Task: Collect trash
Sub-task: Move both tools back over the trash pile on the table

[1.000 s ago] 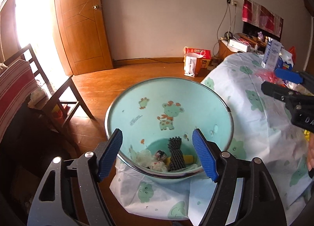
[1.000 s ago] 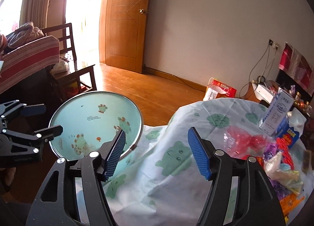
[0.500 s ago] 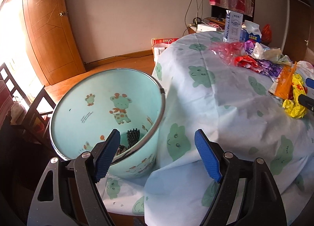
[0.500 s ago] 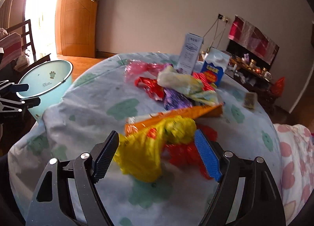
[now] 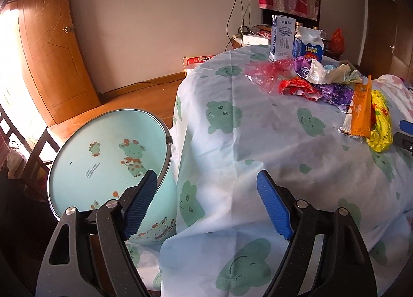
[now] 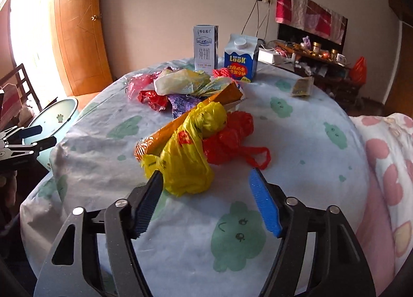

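The right gripper (image 6: 206, 201) hangs spread wide and empty just short of the yellow plastic bag (image 6: 191, 147), its left pad almost at the bag's near edge. That crumpled bag is the nearest piece of the trash heap on the tabletop (image 6: 296, 121). Directly behind the yellow bag lies a long orange wrapper (image 6: 206, 106), touching it; to the bag's right and against it sits a red plastic bag (image 6: 232, 134) with a loose loop handle trailing toward the gripper. Farther behind the yellow bag are a red foil wrapper (image 6: 152, 98), a purple wrapper (image 6: 180, 103) and pale crumpled plastic (image 6: 180, 81), then two upright cartons.

The left gripper (image 5: 206, 206) is likewise parted and holds nothing, poised over the tabletop's draped edge, with the pale green bin (image 5: 108, 157) just beside the cloth on its left.

The yellow bag looks very light, soft and slippery; thin film likely collapses under the pads rather than resisting. A pinch on the bunched, thickest fold at its near end should hold better than a single loose layer, which could slide out. Because it touches the orange wrapper and red bag, lifting may drag them along.
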Demonstrator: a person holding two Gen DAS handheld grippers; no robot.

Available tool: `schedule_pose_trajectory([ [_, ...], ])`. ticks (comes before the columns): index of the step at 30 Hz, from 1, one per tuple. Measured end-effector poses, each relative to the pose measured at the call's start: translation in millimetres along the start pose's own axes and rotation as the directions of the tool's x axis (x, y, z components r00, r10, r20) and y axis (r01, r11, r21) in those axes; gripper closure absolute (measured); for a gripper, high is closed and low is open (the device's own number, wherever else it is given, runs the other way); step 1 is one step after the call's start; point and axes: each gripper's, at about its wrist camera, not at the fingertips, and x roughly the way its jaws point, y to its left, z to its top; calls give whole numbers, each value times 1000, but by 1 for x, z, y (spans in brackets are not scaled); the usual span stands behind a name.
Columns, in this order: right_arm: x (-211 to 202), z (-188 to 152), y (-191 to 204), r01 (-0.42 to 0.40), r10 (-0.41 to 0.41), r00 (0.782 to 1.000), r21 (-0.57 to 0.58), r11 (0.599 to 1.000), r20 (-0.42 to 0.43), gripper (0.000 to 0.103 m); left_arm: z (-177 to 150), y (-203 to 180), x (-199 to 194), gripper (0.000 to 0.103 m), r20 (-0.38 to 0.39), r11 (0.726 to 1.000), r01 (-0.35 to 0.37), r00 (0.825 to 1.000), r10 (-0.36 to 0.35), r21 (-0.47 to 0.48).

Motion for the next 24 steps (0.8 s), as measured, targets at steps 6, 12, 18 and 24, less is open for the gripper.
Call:
schedule_pose_trajectory([
  [6, 8, 3, 5, -25, 24, 1000, 30, 999, 8, 37, 2, -2, -5, 25, 16, 1000, -5, 1000, 5, -3],
  [12, 5, 10, 11, -47, 46, 998, 34, 998, 40, 37, 0, 4, -2, 24, 8, 1000, -9, 1000, 9, -16],
  [18, 16, 17, 11, -56, 56, 998, 40, 998, 3, 37, -1, 1, -1, 23, 9, 1000, -2, 1000, 2, -12],
  [24, 31, 9, 19, -90, 92, 994, 21, 996, -57, 61, 0, 0, -2, 23, 11, 1000, 4, 1000, -4, -11],
])
